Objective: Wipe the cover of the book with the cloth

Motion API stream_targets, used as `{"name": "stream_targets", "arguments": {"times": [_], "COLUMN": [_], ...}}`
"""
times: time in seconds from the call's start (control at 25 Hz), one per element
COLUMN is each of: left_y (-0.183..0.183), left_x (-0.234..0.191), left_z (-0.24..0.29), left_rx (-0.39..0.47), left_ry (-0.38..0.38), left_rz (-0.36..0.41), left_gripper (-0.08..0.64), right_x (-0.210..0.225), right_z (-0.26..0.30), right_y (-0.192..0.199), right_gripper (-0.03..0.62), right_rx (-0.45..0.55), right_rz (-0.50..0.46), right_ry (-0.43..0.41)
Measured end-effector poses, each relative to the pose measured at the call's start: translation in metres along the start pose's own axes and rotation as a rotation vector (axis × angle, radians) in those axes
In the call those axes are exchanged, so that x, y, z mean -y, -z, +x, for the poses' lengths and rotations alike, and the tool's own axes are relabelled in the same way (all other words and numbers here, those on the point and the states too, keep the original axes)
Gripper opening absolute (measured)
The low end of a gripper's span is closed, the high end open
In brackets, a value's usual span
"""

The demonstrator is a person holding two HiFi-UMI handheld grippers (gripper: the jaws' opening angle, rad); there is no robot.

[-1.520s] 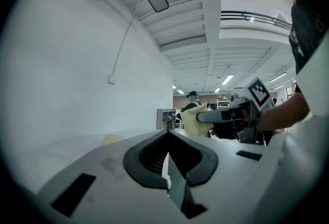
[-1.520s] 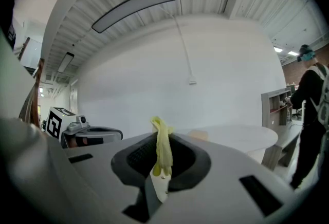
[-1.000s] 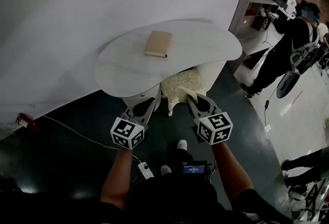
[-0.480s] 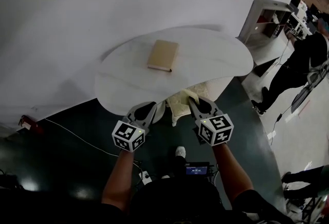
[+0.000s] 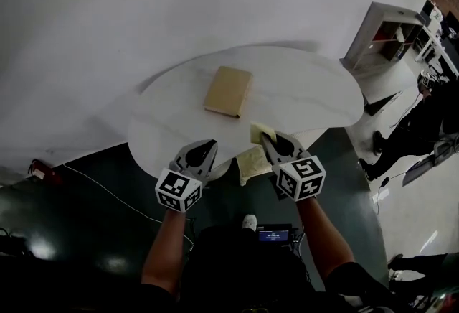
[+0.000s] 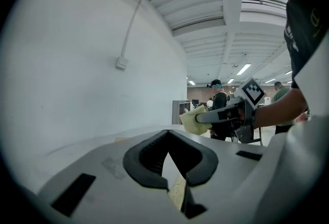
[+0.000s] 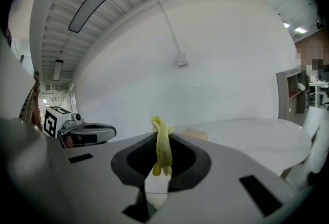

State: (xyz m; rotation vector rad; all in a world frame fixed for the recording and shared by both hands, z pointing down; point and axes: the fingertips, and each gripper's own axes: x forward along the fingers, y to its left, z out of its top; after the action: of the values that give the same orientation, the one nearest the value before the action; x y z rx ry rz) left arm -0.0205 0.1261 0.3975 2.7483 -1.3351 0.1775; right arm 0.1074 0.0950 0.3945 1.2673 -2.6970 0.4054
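The right gripper was clenched on a pale yellow cloth. In the right gripper view a fold of it stood up between the pads, and in the head view the rest hung down past the near edge of the bench. This gripper's tips reached just over that near edge. The left gripper was closed with nothing in it, and it sat beside the right one at the same edge, the two apart from each other. Each gripper carried a cube with black-and-white square markers, a pattern only, with no letters to read. The book, with a plain tan cover, lay flat and closed near the middle of the white bench. It was beyond both grippers, and neither gripper nor the cloth touched it. A white shelf unit stood past the bench's right end.
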Motion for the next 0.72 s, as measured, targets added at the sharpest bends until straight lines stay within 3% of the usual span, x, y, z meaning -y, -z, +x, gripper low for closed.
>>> {"name": "stream_targets", "arguments": {"times": [0.36,0.52,0.72], "left_y": [0.008,0.011,0.008], "left_x": [-0.043,-0.058,-0.085], "left_z": [0.024,0.038,0.064], "left_rx": [0.004,-0.002,0.004], "left_ry": [-0.082,-0.036,-0.001], "left_rz": [-0.049,-0.067,-0.028], "left_gripper": [0.005,0.005,0.005], "right_x": [0.016,0.023,0.037], "right_z": [0.044,0.065,0.095], "right_y": [0.001,-0.002,-0.011], "right_gripper": [0.089,0.089,0.089], "right_rx": [-0.033,-0.036,-0.041], "right_rz": [0.018,0.027,0.03], "right_ry": [-0.031,-0.018,0.013]}}
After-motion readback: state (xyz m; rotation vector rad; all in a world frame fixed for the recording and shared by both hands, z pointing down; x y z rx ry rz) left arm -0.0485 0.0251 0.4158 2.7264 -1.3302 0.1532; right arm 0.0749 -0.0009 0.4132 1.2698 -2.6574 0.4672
